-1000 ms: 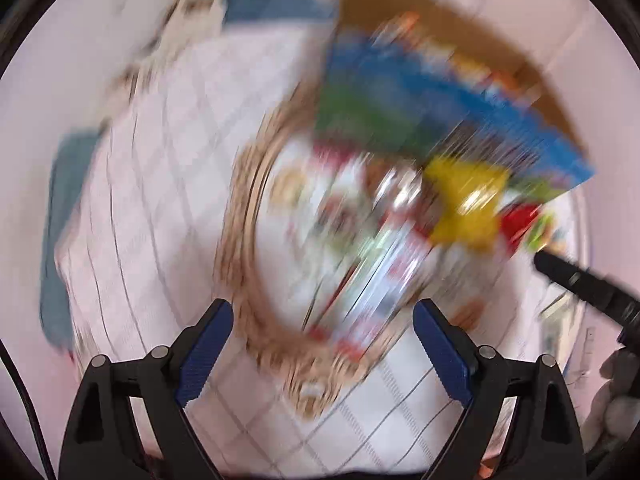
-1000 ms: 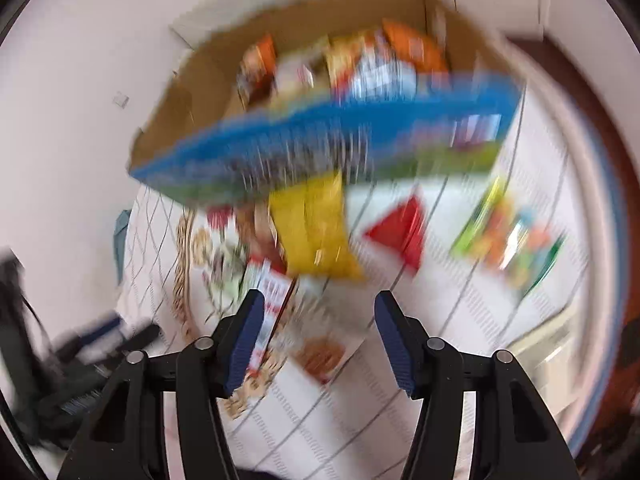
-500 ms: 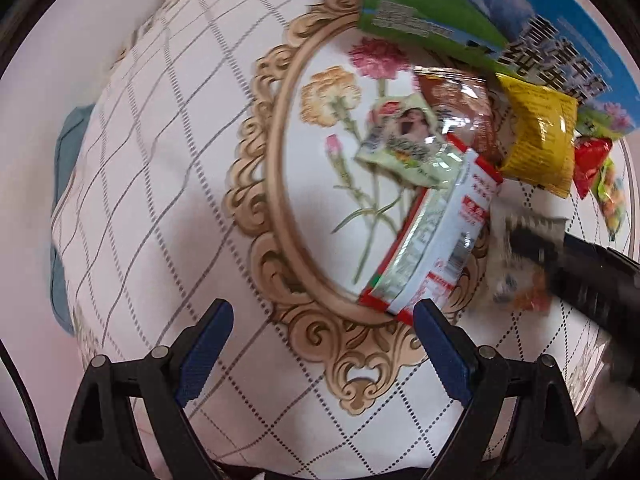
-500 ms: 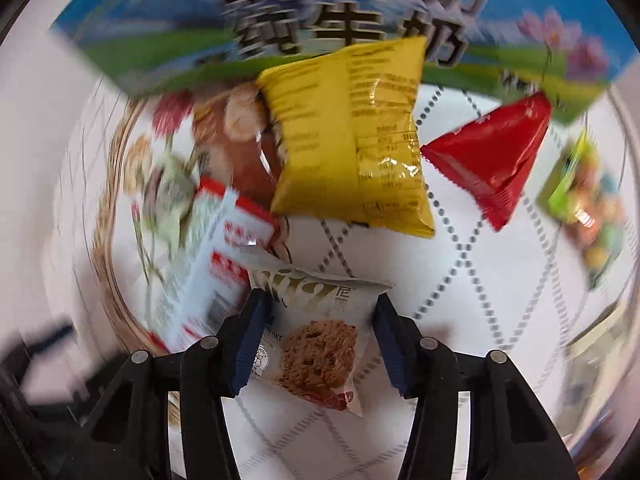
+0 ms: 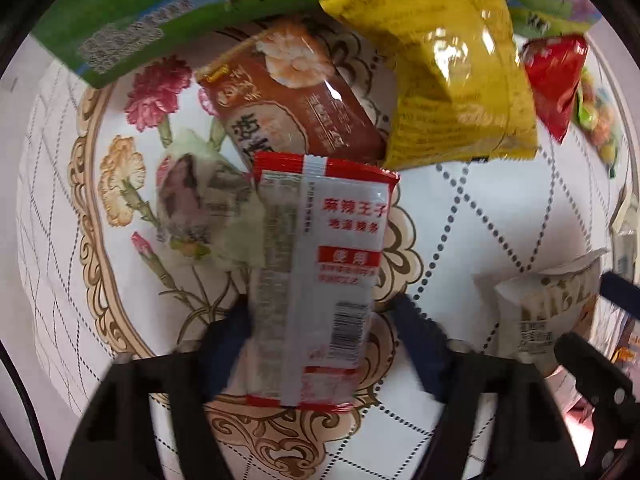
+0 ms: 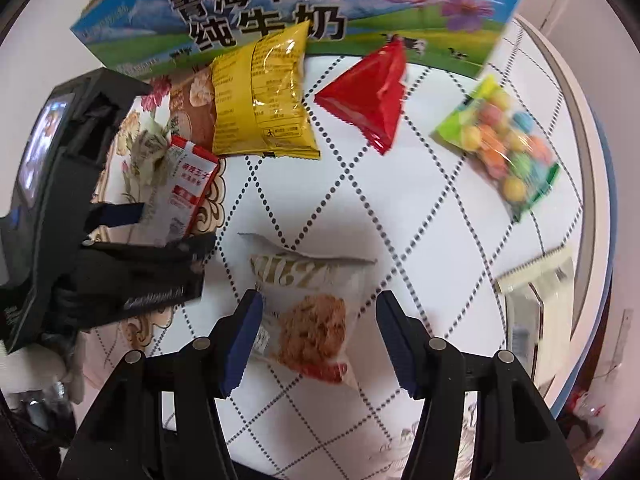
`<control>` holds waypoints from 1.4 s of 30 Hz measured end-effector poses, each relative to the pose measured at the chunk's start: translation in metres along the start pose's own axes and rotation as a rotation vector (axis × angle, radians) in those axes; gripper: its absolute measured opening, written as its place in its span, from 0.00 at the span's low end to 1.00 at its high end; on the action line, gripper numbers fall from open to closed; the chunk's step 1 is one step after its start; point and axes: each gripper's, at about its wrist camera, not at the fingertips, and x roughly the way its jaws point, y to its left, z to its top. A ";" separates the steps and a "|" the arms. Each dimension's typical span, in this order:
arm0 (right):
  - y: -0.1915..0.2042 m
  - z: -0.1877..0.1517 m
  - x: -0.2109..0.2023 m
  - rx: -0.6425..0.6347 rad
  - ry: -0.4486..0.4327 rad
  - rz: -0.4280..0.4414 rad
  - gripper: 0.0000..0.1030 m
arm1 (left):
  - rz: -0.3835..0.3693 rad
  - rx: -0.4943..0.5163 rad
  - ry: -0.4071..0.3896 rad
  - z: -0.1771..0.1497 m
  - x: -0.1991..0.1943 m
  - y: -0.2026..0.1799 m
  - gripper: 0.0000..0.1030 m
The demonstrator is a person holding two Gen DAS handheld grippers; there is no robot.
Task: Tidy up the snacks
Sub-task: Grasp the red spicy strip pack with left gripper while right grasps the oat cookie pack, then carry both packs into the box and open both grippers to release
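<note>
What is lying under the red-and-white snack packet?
The red-and-white snack packet overlaps a pale green packet and the brown packet's lower edge; whatever else is beneath it is covered.

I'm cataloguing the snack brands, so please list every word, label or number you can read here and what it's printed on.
"青海牛奶" and "纯牛奶": milk carton.
"100%", then blurred small print: same carton, top edge.
"麻辣王子" and "地道辣条": red-and-white packet; its barcode and fine print are unreadable.
Gold lettering on the white biscuit packet: too distorted to read.
Yellow packet: nutrition print too small.
Brown packet: characters blurred.
</note>
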 end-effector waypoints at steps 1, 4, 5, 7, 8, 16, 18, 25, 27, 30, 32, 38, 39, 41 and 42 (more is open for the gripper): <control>-0.002 -0.001 -0.002 0.015 -0.006 0.015 0.60 | -0.020 -0.022 0.007 -0.003 -0.003 0.005 0.49; -0.002 -0.004 -0.003 0.034 -0.010 0.035 0.61 | -0.127 -0.121 0.059 -0.014 -0.003 0.025 0.49; 0.001 -0.006 0.000 0.030 -0.007 0.031 0.62 | -0.164 -0.171 0.078 -0.024 -0.001 0.030 0.49; 0.009 -0.007 0.011 0.022 0.005 0.020 0.62 | -0.196 -0.228 0.094 -0.038 0.002 0.038 0.49; 0.013 -0.007 0.018 0.011 0.015 0.004 0.63 | -0.216 -0.271 0.100 -0.048 0.004 0.042 0.49; 0.036 -0.003 0.051 -0.063 0.027 -0.063 0.62 | -0.225 -0.298 0.114 -0.065 0.016 0.036 0.51; 0.041 -0.002 0.054 -0.072 0.030 -0.064 0.61 | -0.215 -0.294 0.118 -0.064 0.018 0.033 0.51; 0.041 -0.012 0.044 -0.076 0.009 -0.026 0.56 | -0.202 -0.304 0.084 -0.066 0.003 0.017 0.46; 0.034 -0.017 0.026 -0.054 -0.002 -0.001 0.56 | -0.224 -0.313 0.077 -0.065 -0.005 0.016 0.45; 0.018 -0.018 0.010 -0.022 -0.007 0.047 0.56 | -0.259 -0.317 0.056 -0.064 -0.027 0.019 0.45; 0.009 -0.018 -0.003 -0.001 -0.010 0.088 0.55 | -0.295 -0.316 0.029 -0.063 -0.051 0.021 0.45; -0.022 0.004 -0.062 0.028 -0.095 0.161 0.55 | -0.399 -0.314 -0.086 -0.036 -0.125 0.019 0.45; -0.026 0.012 -0.074 0.030 -0.117 0.170 0.55 | -0.413 -0.310 -0.117 -0.026 -0.142 0.019 0.45; -0.037 0.034 -0.101 0.032 -0.176 0.188 0.55 | -0.437 -0.300 -0.159 -0.006 -0.169 0.018 0.45; -0.040 0.042 -0.110 0.030 -0.193 0.191 0.55 | -0.447 -0.286 -0.186 0.008 -0.184 0.017 0.45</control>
